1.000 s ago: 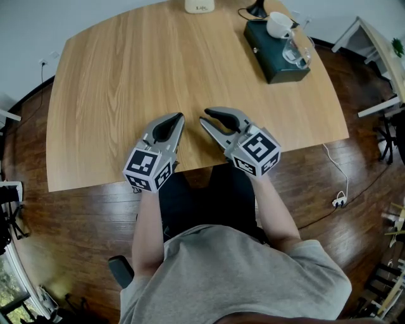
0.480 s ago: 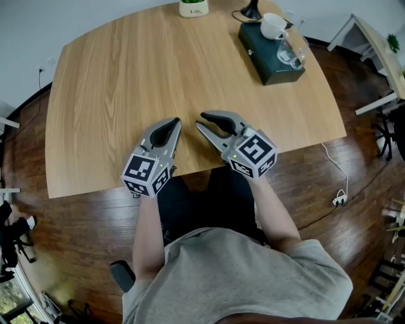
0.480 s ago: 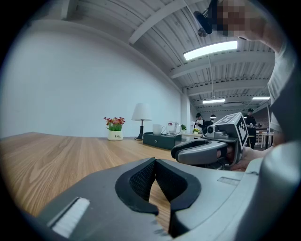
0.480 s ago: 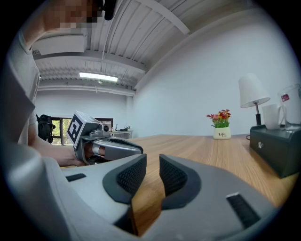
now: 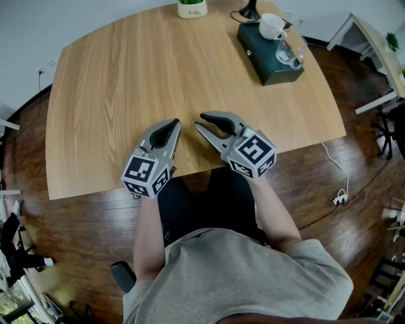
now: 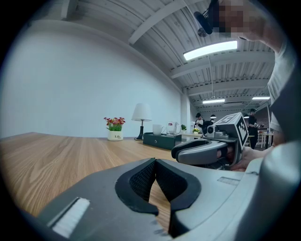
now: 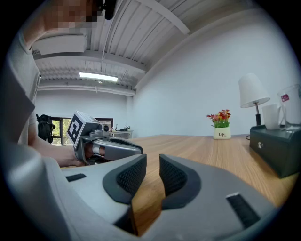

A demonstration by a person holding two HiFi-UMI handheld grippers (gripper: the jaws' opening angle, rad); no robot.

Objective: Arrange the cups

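Note:
A white cup and a clear glass mug stand on a dark green box at the table's far right. In the right gripper view the cup and the mug show at the right edge. Both grippers rest at the near edge of the wooden table, far from the cups. My left gripper is shut, its tips touching, with nothing in it. Beside it, my right gripper stands open by a narrow gap, with only bare wood between the pads.
A small potted plant and a lamp base stand at the table's far edge. Another desk stands to the right, and a cable lies on the dark wood floor.
Both grippers stay where they were on the table. Only the head view's framing has shifted slightly.

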